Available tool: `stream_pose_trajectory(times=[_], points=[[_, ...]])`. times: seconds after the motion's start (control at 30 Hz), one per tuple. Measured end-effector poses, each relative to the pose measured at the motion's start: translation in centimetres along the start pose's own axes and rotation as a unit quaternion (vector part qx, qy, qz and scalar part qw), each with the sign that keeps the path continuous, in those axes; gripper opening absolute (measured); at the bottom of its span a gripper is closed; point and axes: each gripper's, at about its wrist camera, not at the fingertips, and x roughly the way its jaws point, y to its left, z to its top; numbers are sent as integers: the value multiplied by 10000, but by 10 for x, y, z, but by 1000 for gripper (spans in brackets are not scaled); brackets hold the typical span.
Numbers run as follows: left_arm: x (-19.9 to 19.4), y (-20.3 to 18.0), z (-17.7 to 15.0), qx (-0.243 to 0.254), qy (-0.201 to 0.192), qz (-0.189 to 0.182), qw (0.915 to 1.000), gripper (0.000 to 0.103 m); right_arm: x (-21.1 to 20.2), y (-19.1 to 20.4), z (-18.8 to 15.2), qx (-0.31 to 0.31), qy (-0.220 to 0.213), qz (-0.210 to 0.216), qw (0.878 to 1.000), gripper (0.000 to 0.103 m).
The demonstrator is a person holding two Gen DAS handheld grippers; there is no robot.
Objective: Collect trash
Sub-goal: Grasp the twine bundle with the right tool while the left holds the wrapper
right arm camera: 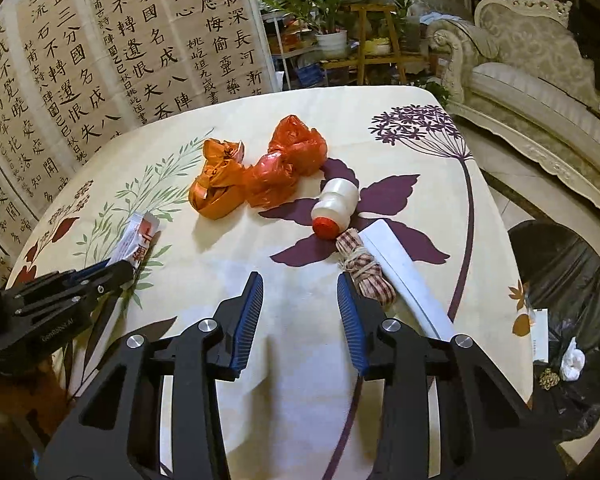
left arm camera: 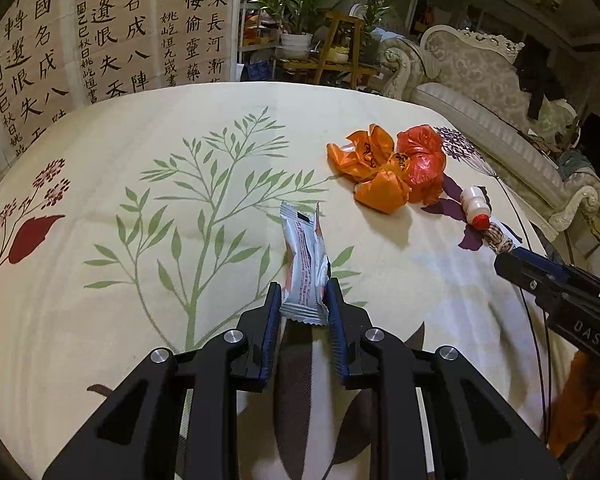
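My left gripper (left arm camera: 303, 300) is shut on a silver-and-orange snack wrapper (left arm camera: 304, 264), which stands up from between the pads above the floral tablecloth (left arm camera: 140, 280). The right wrist view shows that same gripper (right arm camera: 116, 270) at the left with the wrapper (right arm camera: 138, 240). My right gripper (right arm camera: 300, 292) stands open over bare cloth with nothing between its fingers. A checked cloth bundle tied with string (right arm camera: 364, 276) lies just outside its right finger. Beyond it lie a small white bottle with a red cap (right arm camera: 334, 208) and crumpled orange and red plastic bags (right arm camera: 256, 176).
A white paper strip (right arm camera: 404, 280) lies beside the bundle near the table's right edge. A black bin bag (right arm camera: 572, 280) holding some scraps stands on the floor to the right. An ornate sofa (left arm camera: 480, 80), plants and calligraphy sheets (left arm camera: 100, 40) stand beyond the table.
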Motion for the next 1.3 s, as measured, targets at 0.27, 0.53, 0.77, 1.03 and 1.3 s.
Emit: stream_pose_trajectory(times=[0.27,0.53,0.77,1.03,1.3], points=[[-2,6,-2,-53,-1,-51,10000,32,7,-9,8,27,-13,-300,9995,38],[-7,8,-2,-97,-72,-65,9999,59,6,-1,5,-70,53,-160,9998,40],[-2,11,3,-165,-32,-57,9998,60,15,-14,9,48,89,-368,9993,40],[6,8,7,-64,27,-1,10000,59,18,-8,5,-80,229,-178,9995,40],[8,1,7,121,-11,108,9999,26,25,-4,7,-215,284,-299,9989,20]])
